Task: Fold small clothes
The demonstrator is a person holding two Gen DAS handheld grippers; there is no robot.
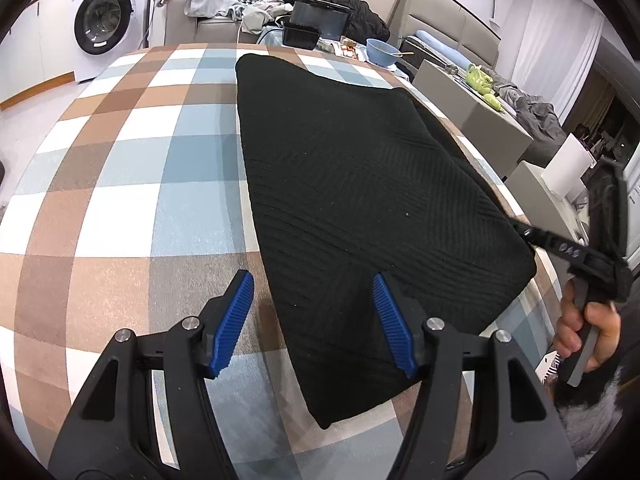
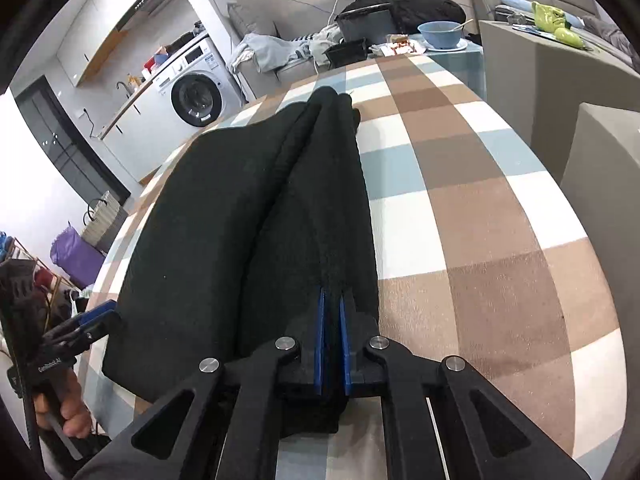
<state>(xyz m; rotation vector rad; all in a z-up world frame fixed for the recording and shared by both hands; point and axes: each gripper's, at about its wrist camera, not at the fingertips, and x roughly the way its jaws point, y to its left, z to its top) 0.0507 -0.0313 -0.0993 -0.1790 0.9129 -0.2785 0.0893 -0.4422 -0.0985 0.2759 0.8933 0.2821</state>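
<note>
While the black ribbed knit garment (image 1: 360,184) lies folded on the checked desk (image 1: 120,184), its long axis runs from near to far, narrowing toward the far end. Left gripper (image 1: 316,320) hovers with fingers spread wide over the garment's near left edge, gripping nothing. Right gripper (image 2: 333,344) has its blue ridged fingers (image 2: 320,340) clenched on the garment's right edge, and a blue bowl (image 2: 440,34) holding a utensil sits far behind.
</note>
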